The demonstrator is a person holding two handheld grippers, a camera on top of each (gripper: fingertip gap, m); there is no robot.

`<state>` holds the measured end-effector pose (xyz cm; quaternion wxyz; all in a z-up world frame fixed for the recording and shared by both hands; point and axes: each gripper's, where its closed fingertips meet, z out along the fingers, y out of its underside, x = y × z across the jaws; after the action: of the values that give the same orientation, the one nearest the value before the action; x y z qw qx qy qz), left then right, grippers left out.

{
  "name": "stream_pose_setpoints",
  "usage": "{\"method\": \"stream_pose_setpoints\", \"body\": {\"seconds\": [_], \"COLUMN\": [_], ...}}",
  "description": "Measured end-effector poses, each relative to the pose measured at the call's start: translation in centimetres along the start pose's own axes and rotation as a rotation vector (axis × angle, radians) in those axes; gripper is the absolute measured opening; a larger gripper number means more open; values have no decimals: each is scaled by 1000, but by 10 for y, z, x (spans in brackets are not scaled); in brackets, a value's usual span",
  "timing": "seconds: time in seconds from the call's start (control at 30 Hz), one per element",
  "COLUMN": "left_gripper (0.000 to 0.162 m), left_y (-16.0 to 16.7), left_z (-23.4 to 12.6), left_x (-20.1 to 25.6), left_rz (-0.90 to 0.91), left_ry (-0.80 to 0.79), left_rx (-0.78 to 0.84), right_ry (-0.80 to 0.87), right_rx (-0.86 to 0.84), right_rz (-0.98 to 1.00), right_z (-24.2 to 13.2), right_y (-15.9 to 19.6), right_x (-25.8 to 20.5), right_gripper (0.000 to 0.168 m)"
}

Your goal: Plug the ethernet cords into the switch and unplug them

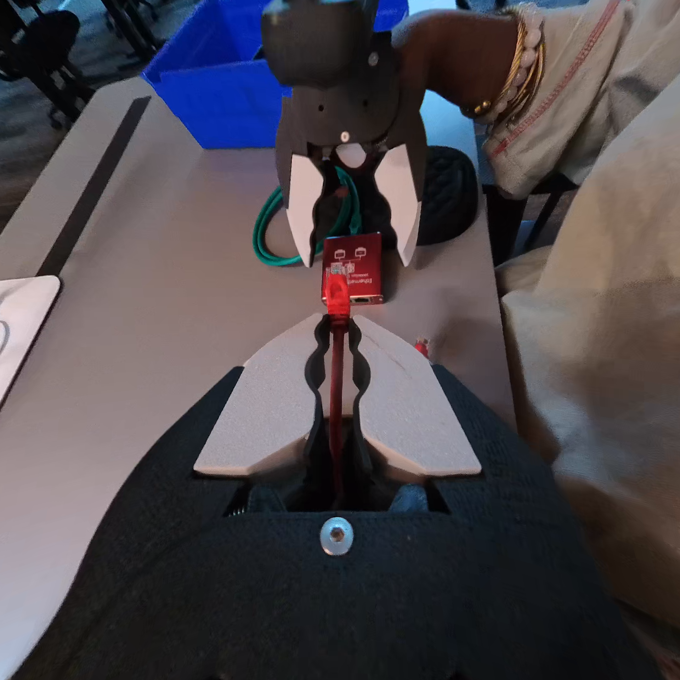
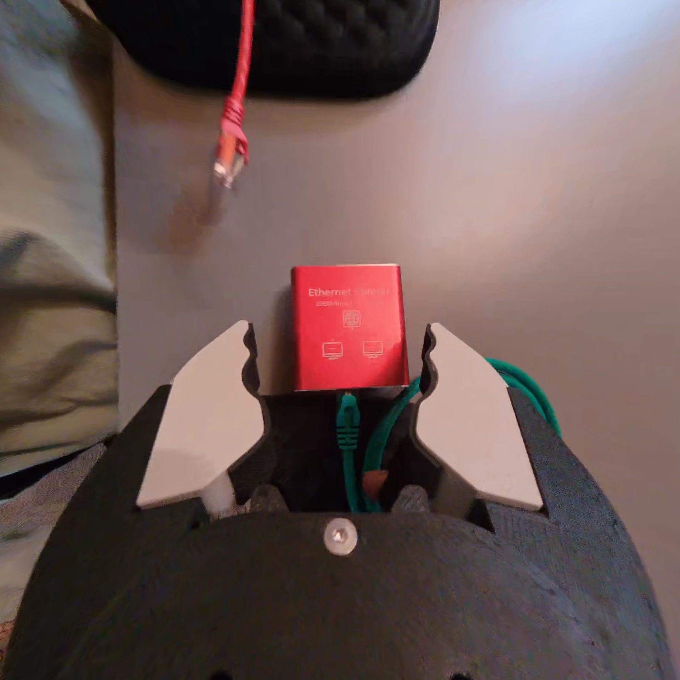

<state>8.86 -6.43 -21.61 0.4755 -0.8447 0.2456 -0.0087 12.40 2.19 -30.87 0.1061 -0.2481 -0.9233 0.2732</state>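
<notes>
Alignment mattered most: left tongs [image 1: 336, 322] clamped the red ethernet cord [image 1: 336, 375], its plug just before the small red metal switch [image 1: 353, 270] on the grey surface [image 1: 165, 294]; right tongs [image 2: 340, 362] stood apart around it, so bracing seemed wise.

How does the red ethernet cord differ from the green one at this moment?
The red cord is clamped in the shut left gripper; the green cord lies ungripped inside the open right gripper. The red cord's plug is outside the switch, while the green cord's plug sits in a port. The green cord is looped; the red cord runs straight. Both end in plugs with boots of their own colour.
</notes>
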Motion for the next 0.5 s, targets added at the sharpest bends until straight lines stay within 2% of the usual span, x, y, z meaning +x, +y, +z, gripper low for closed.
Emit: {"method": "stream_pose_setpoints", "body": {"seconds": [0.1, 0.17, 0.23, 0.4, 0.5], "left_gripper": [10, 10, 10, 10, 10], "left_y": [5, 8, 11, 23, 26], "left_z": [5, 7, 9, 21, 33], "left_x": [1, 0, -3, -6, -9], "left_rz": [17, 24, 22, -5, -12], "left_ry": [2, -6, -22, -45, -59], "left_rx": [-38, -58, -76, -138, -142], "right_ry": [-41, -93, -97, -40, -12], "right_rx": [-101, -86, -73, 239, 304], "right_rz": [-19, -18, -69, -28, -10], "right_z": [19, 24, 24, -4, -15], "right_y": [11, 6, 5, -22, -30], "right_x": [2, 0, -1, 7, 8], "right_gripper": [85, 70, 70, 69, 69]}}
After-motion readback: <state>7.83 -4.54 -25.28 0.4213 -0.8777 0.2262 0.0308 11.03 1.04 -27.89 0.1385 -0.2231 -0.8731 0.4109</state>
